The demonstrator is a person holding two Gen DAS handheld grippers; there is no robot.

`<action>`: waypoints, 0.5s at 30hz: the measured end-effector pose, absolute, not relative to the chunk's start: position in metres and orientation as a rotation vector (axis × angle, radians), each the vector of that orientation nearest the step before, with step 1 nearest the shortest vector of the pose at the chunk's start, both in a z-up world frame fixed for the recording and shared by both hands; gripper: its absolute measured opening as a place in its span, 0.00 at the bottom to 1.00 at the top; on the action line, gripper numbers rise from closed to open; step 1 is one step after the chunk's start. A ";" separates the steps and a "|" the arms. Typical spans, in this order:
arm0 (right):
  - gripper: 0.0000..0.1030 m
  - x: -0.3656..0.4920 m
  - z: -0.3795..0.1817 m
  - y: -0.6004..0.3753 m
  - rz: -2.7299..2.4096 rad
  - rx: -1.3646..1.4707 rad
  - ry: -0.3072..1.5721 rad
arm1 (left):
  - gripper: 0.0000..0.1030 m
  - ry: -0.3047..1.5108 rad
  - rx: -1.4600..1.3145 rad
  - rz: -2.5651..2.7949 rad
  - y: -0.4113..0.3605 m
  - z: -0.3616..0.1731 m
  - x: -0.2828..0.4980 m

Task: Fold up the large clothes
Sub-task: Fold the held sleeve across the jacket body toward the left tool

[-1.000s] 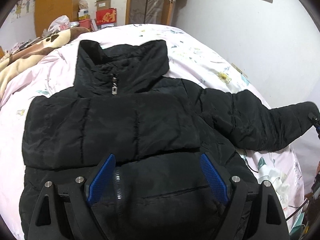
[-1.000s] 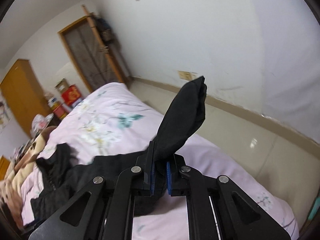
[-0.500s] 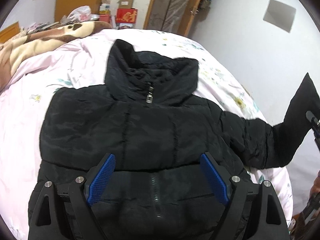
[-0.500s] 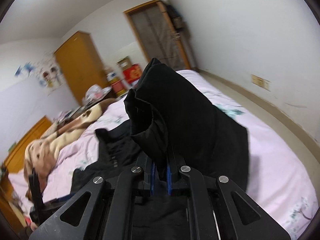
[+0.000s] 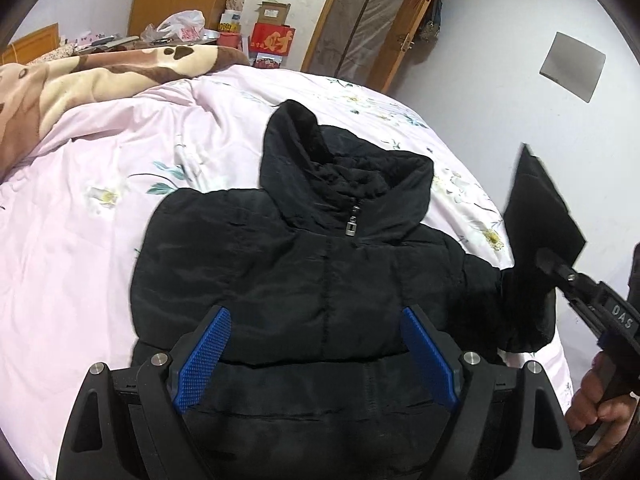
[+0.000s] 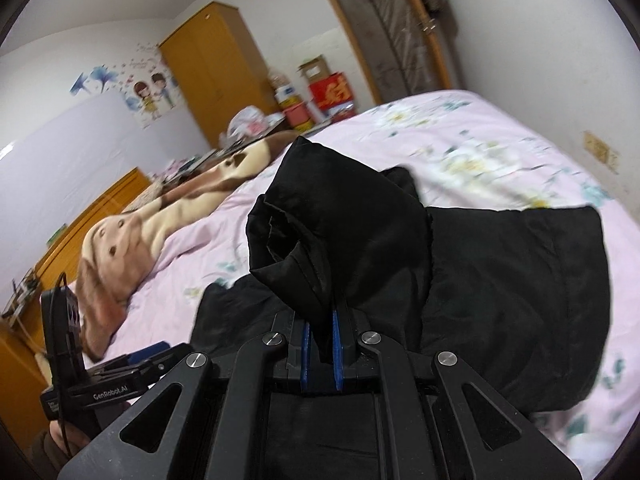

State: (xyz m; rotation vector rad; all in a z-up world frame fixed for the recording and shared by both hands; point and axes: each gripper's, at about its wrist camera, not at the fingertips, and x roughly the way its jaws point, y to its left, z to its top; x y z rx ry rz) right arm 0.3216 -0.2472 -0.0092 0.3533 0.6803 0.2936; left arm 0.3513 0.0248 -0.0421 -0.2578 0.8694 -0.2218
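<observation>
A black puffer jacket (image 5: 312, 280) lies front up on the pink floral bed (image 5: 80, 240), collar toward the far end, zipper shut. My left gripper (image 5: 316, 348) is open and empty, hovering over the jacket's lower front. My right gripper (image 6: 320, 336) is shut on the cuff end of the jacket's right sleeve (image 6: 340, 224) and holds it raised above the jacket body (image 6: 520, 300). In the left wrist view the raised sleeve (image 5: 536, 216) and the right gripper (image 5: 552, 266) are at the right edge of the bed.
A brown and cream blanket (image 5: 80, 80) lies at the far left of the bed. A wooden wardrobe (image 6: 216, 64), boxes and bags (image 5: 272, 36) and a door (image 5: 372, 20) stand behind the bed. A white wall (image 5: 500, 80) runs along the right side.
My right gripper has lifted the sleeve off the bed and swung it up and inward over the jacket. My left gripper has drawn back and turned left, still open.
</observation>
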 end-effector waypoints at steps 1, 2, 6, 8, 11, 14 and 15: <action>0.08 0.325 -0.012 -0.238 0.308 0.352 0.687 | 0.84 0.868 -0.267 -0.220 0.030 -0.042 0.352; 0.08 0.327 -0.014 -0.229 0.326 0.348 0.692 | 0.84 0.869 -0.284 -0.218 0.038 -0.043 0.353; 0.08 0.337 -0.027 -0.198 0.369 0.339 0.727 | 0.84 0.858 -0.320 -0.198 0.059 -0.044 0.356; 0.08 0.342 -0.036 -0.185 0.385 0.346 0.750 | 0.84 0.857 -0.318 -0.187 0.067 -0.046 0.357; 0.08 0.347 -0.048 -0.165 0.408 0.344 0.783 | 0.84 0.867 -0.325 -0.186 0.077 -0.051 0.358; 0.08 0.352 -0.062 -0.149 0.418 0.329 0.816 | 0.84 0.883 -0.352 -0.184 0.084 -0.059 0.362; 0.08 0.355 -0.069 -0.147 0.414 0.337 0.836 | 0.84 0.890 -0.359 -0.185 0.085 -0.061 0.363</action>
